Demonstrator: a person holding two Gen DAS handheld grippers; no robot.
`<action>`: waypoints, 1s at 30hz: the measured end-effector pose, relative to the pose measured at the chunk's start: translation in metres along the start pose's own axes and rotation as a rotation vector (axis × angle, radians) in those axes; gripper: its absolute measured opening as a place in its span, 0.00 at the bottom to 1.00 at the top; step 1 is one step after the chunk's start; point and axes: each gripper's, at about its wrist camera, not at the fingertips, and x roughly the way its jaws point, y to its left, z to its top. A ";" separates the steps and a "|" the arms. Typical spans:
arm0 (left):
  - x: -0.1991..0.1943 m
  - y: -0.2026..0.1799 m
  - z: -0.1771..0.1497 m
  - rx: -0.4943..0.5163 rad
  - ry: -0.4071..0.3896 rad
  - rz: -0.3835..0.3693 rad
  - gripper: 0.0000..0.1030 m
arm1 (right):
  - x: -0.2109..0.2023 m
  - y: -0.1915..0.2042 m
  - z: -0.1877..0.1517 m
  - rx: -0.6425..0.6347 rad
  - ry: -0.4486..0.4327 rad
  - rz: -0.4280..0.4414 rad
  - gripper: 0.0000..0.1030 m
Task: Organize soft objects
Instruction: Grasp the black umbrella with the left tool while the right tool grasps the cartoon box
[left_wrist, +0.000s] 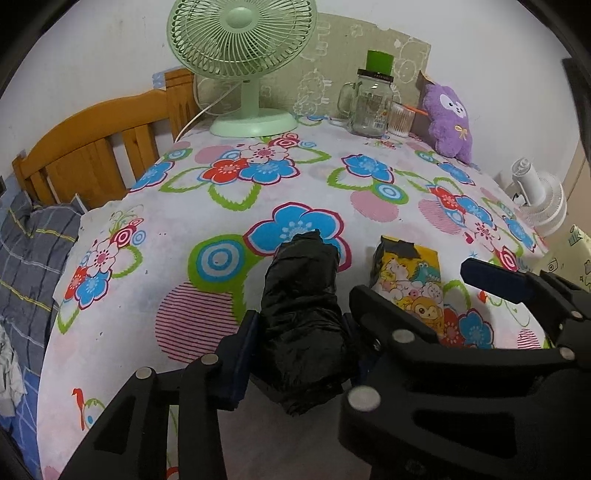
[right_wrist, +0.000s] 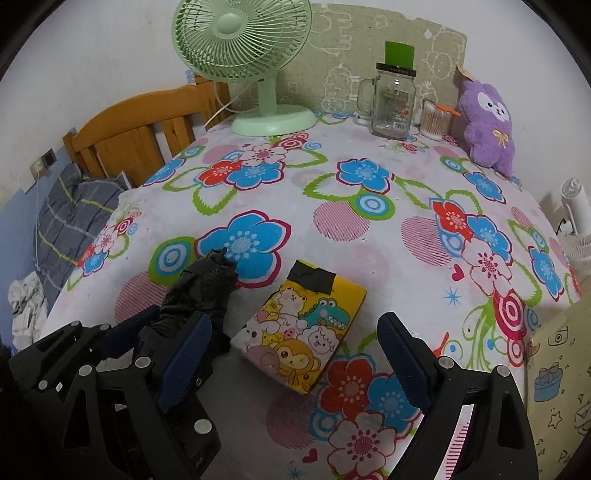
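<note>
Left tongs (left_wrist: 297, 354) clamped on black bundle (left_wrist: 301, 317); right tongs (right_wrist: 291, 365) wide, straddling cartoon pack (right_wrist: 301, 328), untouched.

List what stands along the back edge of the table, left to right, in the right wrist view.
Green fan → glass jar with handle → cup of cotton swabs → purple plush toy.
</note>
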 end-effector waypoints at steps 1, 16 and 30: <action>0.001 0.000 0.001 -0.001 0.000 -0.003 0.44 | 0.002 -0.001 0.001 0.003 -0.001 -0.008 0.91; 0.011 -0.001 0.010 -0.008 0.008 0.004 0.43 | 0.014 -0.010 0.007 0.066 0.003 -0.014 0.93; 0.015 -0.002 0.010 0.012 0.016 0.024 0.43 | 0.027 -0.021 0.006 0.156 0.050 0.009 0.84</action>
